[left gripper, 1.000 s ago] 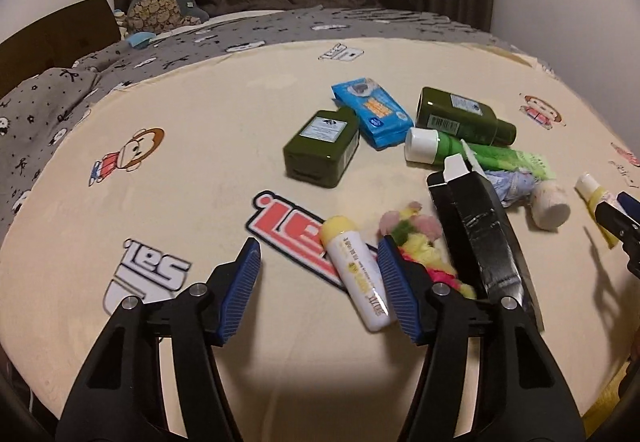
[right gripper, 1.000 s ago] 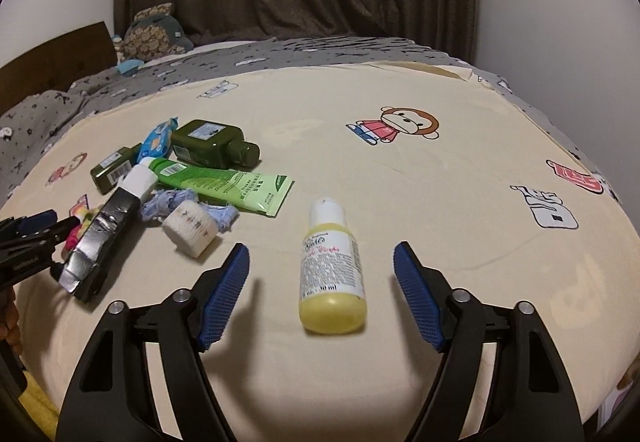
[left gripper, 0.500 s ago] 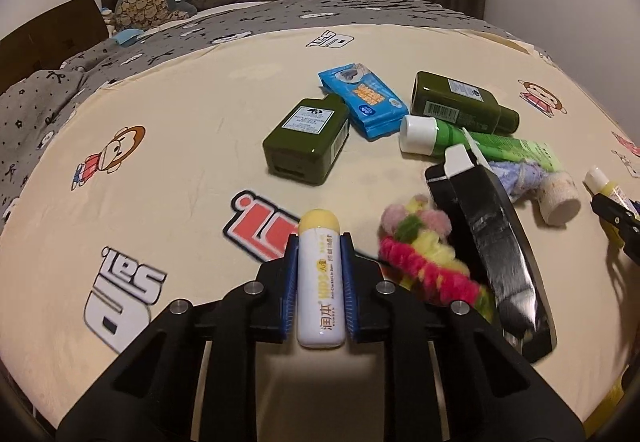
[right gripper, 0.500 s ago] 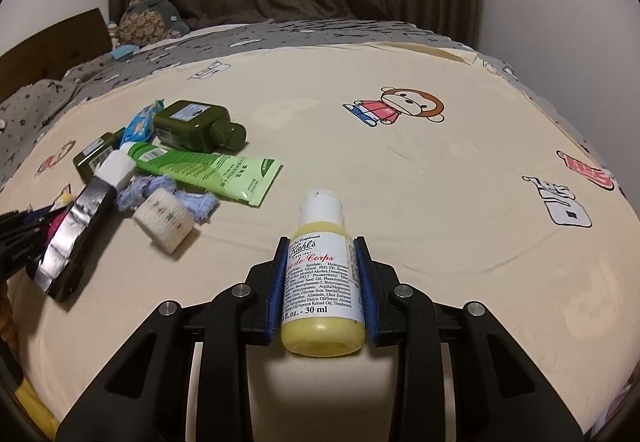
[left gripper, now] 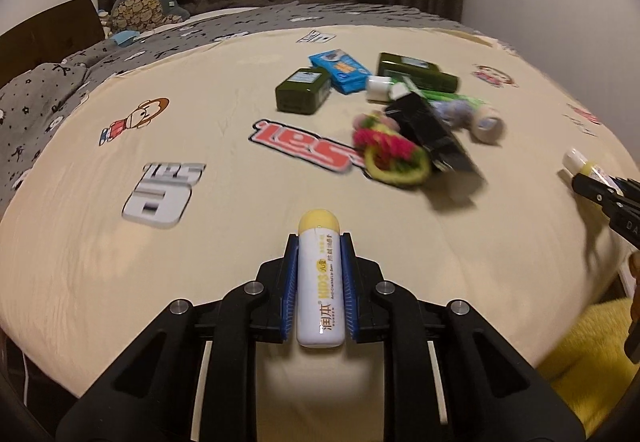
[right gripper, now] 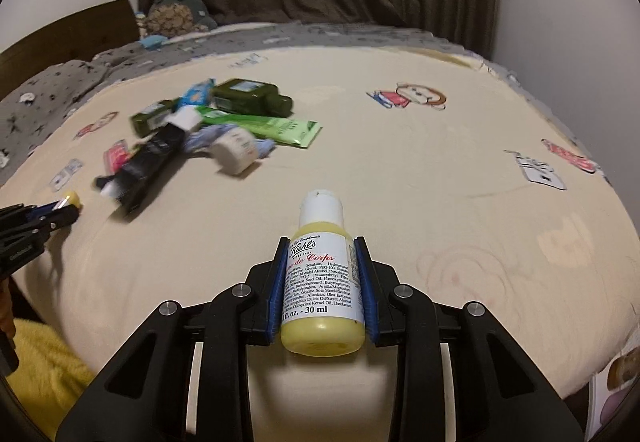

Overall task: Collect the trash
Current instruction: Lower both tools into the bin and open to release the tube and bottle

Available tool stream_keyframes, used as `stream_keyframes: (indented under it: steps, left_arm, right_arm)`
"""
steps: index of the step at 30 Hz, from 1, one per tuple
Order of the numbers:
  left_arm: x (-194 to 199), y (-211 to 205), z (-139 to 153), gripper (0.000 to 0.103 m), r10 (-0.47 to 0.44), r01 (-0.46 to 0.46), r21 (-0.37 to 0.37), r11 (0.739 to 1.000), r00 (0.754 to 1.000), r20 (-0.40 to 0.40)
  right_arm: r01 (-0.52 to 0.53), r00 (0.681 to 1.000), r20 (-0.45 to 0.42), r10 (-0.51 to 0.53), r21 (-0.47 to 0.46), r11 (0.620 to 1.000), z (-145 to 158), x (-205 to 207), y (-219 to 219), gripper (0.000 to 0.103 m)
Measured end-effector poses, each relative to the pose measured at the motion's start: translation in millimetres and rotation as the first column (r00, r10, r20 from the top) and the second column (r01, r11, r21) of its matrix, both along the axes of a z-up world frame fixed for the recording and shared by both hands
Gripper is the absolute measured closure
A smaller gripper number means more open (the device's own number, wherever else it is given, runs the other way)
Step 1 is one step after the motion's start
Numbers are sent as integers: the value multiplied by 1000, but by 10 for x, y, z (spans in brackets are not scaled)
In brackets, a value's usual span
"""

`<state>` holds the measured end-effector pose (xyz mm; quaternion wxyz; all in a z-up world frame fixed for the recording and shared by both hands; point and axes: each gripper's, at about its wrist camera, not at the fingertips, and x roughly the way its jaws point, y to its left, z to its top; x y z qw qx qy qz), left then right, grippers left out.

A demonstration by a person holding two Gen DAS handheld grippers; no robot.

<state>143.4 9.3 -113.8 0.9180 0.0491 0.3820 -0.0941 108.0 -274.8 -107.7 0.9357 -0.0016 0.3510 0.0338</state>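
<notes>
A white lip-balm stick (left gripper: 320,282) with a yellow cap is clamped between the blue pads of the left tongs (left gripper: 319,282), cap pointing forward, and appears lifted off the bed (left gripper: 200,242). A small yellow lotion bottle (right gripper: 322,290) with a white cap is clamped in the same way in the right tongs (right gripper: 323,290). The step in hand is judged to be the carry-away of two collected pieces, one per hand.

Beyond the lip-balm stick, on the cream sheet, the remaining pile is seen: a pink-and-yellow fuzzy ring (left gripper: 394,154) nearest, a black carton (left gripper: 432,130) just behind it, then a green tube (right gripper: 264,124), a white roll (right gripper: 236,152), two dark green bottles (left gripper: 303,94) (left gripper: 416,72) and a blue packet (left gripper: 340,71) farthest.

No bin or bag is shown, so the drop place cannot be told. The next move is judged to call for both items being taken to a receptacle and released, the grips being kept firm on the smooth round bodies.
</notes>
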Motion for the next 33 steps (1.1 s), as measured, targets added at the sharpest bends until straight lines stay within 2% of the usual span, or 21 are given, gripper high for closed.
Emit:
stream_keyframes:
  steps: [5, 9, 15, 24, 33]
  left_arm:
    - [-441, -18, 70, 84, -35, 35, -9, 999, 998, 43]
    - [-764, -79, 87, 84, -68, 70, -31, 997, 996, 52]
    - [-1181, -204, 25, 84, -122, 124, -66, 990, 992, 43]
    - [-1393, -535, -590, 84, -243, 240, -45, 970, 962, -127]
    - [-1365, -656, -1203, 84, -291, 288, -54, 956, 908, -300]
  right_arm:
    - [-23, 999, 44, 23, -11, 1000, 126, -445, 21, 71]
    - [-40, 998, 52, 38, 40, 998, 165, -768, -1, 71]
    - [-80, 997, 12, 79, 53, 995, 39, -1144, 111, 71]
    - [-103, 980, -160, 118, 99, 990, -529, -1269, 287, 71]
    - [-124, 926, -331, 179, 181, 976, -1095, -1229, 419, 71]
